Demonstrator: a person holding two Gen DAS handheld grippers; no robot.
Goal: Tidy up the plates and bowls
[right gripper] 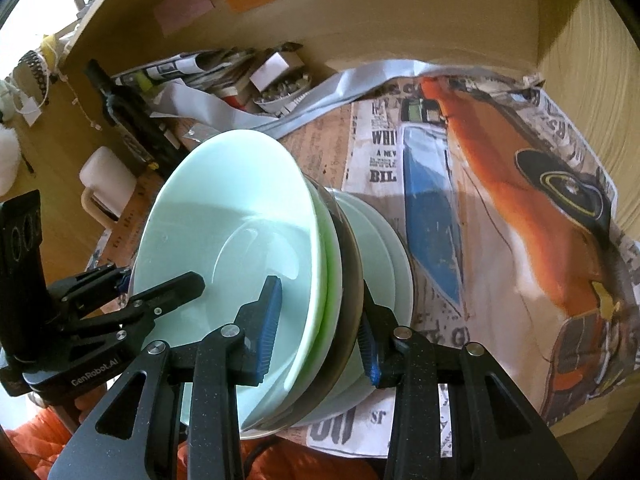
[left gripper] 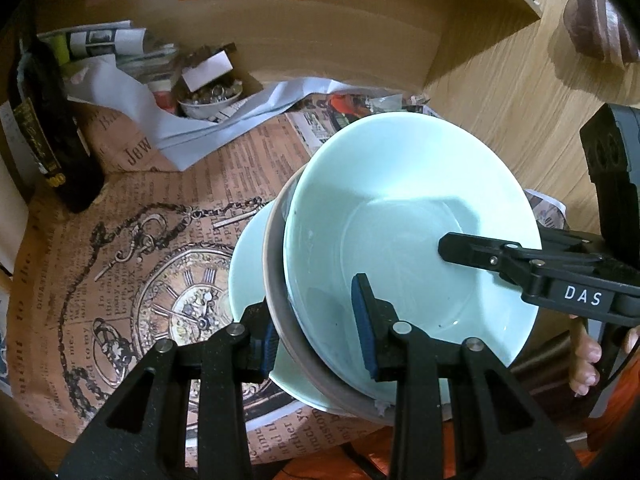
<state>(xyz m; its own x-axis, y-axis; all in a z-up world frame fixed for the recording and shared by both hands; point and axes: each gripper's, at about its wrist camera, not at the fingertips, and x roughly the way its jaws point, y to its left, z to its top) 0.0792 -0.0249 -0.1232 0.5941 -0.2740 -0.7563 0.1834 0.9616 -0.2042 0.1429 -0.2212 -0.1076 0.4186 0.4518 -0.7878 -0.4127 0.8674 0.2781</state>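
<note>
JAWS: left gripper (left gripper: 318,334) and right gripper (right gripper: 318,330) each clamp the rim of the stack (left gripper: 400,240), at 7 and 5 o'clock | STEP: carrying nested bowls, tilted, above the newspaper (right gripper: 500,200) | NEXT: likely level, lower together | CONTAINERS: top bowl (right gripper: 240,232) empty; small bowl (left gripper: 208,98) at 11 holds small bits.

"DAS" on the right tongs (left gripper: 460,250), "GenRobot.AI" on the left tongs (right gripper: 160,284), "BIL" on newspaper (right gripper: 384,152).

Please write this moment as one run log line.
left gripper: shut on bowl stack | right gripper: shut on bowl stack | stack tilted over newspaper
</note>
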